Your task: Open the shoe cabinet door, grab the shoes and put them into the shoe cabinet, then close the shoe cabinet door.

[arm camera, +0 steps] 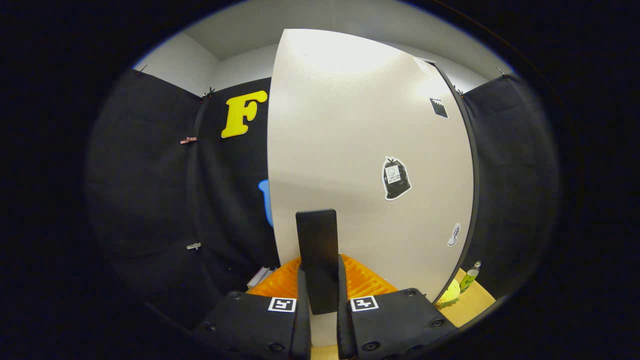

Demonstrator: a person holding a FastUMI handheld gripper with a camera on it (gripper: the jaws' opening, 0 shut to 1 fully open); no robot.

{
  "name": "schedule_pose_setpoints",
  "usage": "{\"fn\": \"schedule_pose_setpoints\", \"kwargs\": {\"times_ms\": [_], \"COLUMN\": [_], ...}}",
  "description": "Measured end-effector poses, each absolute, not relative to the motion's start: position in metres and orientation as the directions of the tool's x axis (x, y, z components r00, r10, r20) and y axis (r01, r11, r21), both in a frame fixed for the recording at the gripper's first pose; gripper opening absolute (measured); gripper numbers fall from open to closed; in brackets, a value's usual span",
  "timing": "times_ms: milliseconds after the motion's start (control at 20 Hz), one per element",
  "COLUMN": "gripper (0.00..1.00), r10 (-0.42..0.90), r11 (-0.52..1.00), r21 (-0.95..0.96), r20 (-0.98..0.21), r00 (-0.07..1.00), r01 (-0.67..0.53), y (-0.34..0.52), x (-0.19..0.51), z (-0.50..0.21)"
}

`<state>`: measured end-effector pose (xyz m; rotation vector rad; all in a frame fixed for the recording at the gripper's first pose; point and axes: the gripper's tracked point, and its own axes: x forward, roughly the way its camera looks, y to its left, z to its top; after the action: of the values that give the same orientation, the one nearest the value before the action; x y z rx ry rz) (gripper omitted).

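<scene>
My cabinet door (pixel 350 150) is plain cream, its handle (pixel 317 260) black. It carries a black-and-white sticker (pixel 396 178). The mat (pixel 367 282) is ridged orange, the bottle (pixel 469 278) yellow-green.

Black cloth (pixel 150 200) hangs as the booth's wall on both sides, pinned with small clips (pixel 188 140) (one reddish, one pale lower down). Above it rise a plain white room wall (pixel 180 62) and a white ceiling (pixel 300 15). Low at the right lies a tan wooden floor (pixel 470 302).
</scene>
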<state>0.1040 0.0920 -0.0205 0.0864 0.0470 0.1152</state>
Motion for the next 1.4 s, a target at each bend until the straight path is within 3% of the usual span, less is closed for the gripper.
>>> {"fn": "schedule_pose_setpoints", "kwargs": {"times_ms": [500,850,1100,1150,1400], "gripper": [0.24,0.23,0.19,0.14,0.13], "r10": [0.125,0.029,-0.079,-0.09,-0.079], "r11": [0.987,0.995,0.995,0.995,0.994], "r21": [0.104,0.094,0.061,0.047,0.074], "r20": [-0.027,0.0,0.026,0.021,-0.009], "r00": [0.992,1.0,0.997,0.996,0.997], "r01": [-0.122,-0.029,0.077,0.089,0.079], "y": [0.029,-0.039,-0.092,-0.1,-0.123], "x": [0.034,-0.005,-0.011,-0.01,-0.015], "z": [-0.015,-0.015,-0.001,-0.001,-0.002]}}
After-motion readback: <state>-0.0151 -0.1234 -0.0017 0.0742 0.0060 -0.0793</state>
